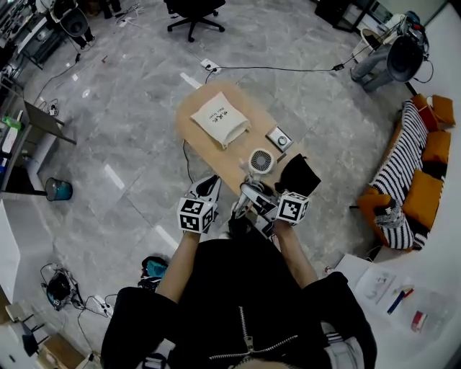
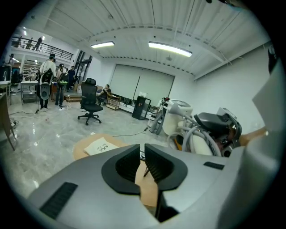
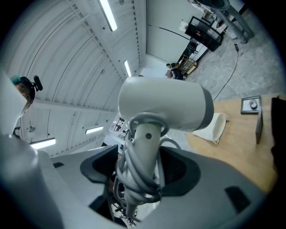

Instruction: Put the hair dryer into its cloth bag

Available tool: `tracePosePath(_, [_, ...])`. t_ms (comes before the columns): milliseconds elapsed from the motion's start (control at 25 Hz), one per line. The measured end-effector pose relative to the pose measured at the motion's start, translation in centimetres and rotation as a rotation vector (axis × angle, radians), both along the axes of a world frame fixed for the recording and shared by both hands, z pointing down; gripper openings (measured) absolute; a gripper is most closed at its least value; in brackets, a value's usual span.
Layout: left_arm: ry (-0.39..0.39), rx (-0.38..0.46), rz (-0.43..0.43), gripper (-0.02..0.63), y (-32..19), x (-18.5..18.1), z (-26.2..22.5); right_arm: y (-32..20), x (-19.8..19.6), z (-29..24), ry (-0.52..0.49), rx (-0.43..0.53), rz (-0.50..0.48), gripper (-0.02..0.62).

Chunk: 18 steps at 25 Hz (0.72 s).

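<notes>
A white hair dryer [image 1: 261, 161] with its grey cord wound round the handle is held over the near end of the wooden table [image 1: 209, 155]. My right gripper [image 1: 253, 196] is shut on that handle [image 3: 143, 152], and the dryer's barrel [image 3: 165, 105] sticks out above the jaws. The white cloth bag [image 1: 218, 119] with dark print lies flat on the far half of the table, apart from both grippers. It also shows in the right gripper view, cloth bag [image 3: 212, 127], and in the left gripper view, cloth bag [image 2: 100, 145]. My left gripper [image 1: 211, 183] hovers left of the dryer, shut [image 2: 142, 163] and empty.
A small grey box with a dial [image 1: 279, 138] and a black cloth thing [image 1: 299, 173] lie on the table's right side. A black office chair [image 1: 193, 11] stands far off. A striped sofa with orange cushions [image 1: 410, 173] lines the right wall. Cables cross the floor [image 1: 288, 70].
</notes>
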<state>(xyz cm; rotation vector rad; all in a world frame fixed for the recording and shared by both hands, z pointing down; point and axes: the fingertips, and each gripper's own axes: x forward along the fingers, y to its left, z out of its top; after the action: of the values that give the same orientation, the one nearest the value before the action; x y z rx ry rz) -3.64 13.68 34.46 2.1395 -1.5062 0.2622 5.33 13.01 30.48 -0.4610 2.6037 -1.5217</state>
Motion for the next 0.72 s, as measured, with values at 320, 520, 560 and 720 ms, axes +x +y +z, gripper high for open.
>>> tracePosePath(320, [-0.012,-0.01,-0.022,0.041,-5.6,0.1,-0.1,-6.2,0.1,-0.4,-0.007,0.002,-0.027,0.293])
tracePosePath(520, [-0.024,-0.017,-0.038,0.041,-7.9,0.0,0.2,-8.9,0.1,0.1,-0.003,0.011,-0.055,0.293])
tracePosePath(560, [-0.024,-0.014,-0.047,0.041,-8.3,0.0,0.2,-9.3,0.2,0.2,-0.005,0.01,-0.059,0.293])
tracePosePath(720, [-0.027,-0.011,-0.07,0.041,-9.4,-0.2,0.2,-10.8,0.1,0.3,-0.017,0.0,-0.066,0.293])
